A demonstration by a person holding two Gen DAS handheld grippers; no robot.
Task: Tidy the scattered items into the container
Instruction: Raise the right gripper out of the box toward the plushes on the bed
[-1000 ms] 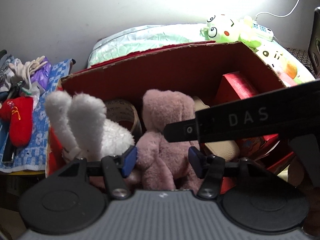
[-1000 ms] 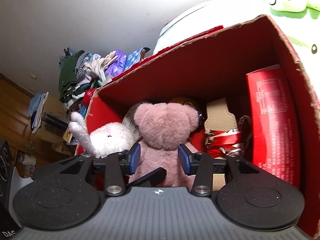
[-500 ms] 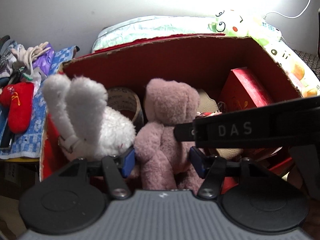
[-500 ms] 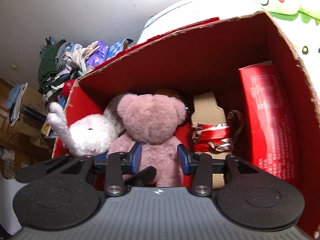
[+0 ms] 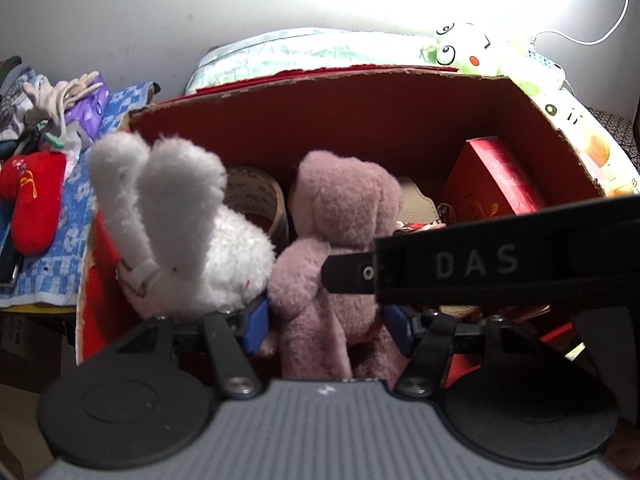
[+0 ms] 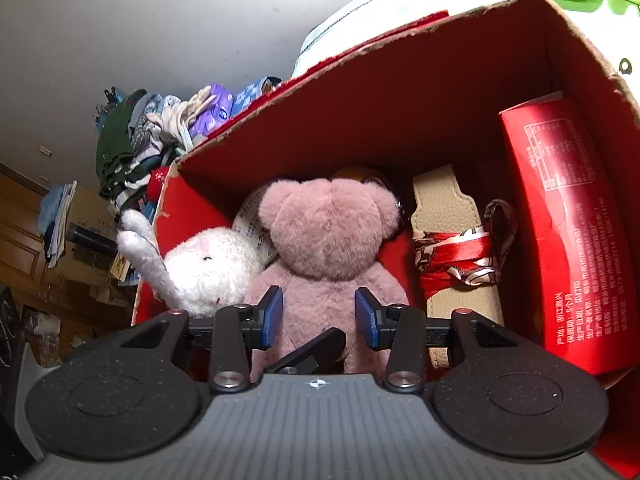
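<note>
An open red cardboard box (image 5: 360, 120) (image 6: 400, 100) holds a pink plush bear (image 5: 344, 208) (image 6: 328, 232) sitting upright beside a white plush bunny (image 5: 208, 248) (image 6: 212, 268). My right gripper (image 6: 320, 316) is shut on the bear's body, its blue pads pressed into the fur. One of its black fingers (image 5: 348, 276) reaches the bear from the right. My left gripper (image 5: 328, 324) straddles the bear's lower body and its jaws are opening, the pads just off the fur.
Also in the box are a tape roll (image 5: 256, 196), a beige pouch (image 6: 444, 216) with a red ribbon, and a red carton (image 6: 572, 220). A red plush piece (image 5: 32, 196) lies on a blue cloth (image 5: 68, 248) to the left. A pillow (image 5: 304, 48) and a green plush (image 5: 460, 44) sit behind.
The left pads have spread a little wider around the bear. The right pads have drawn slightly closer on it. Bear and bunny stay in the box.
</note>
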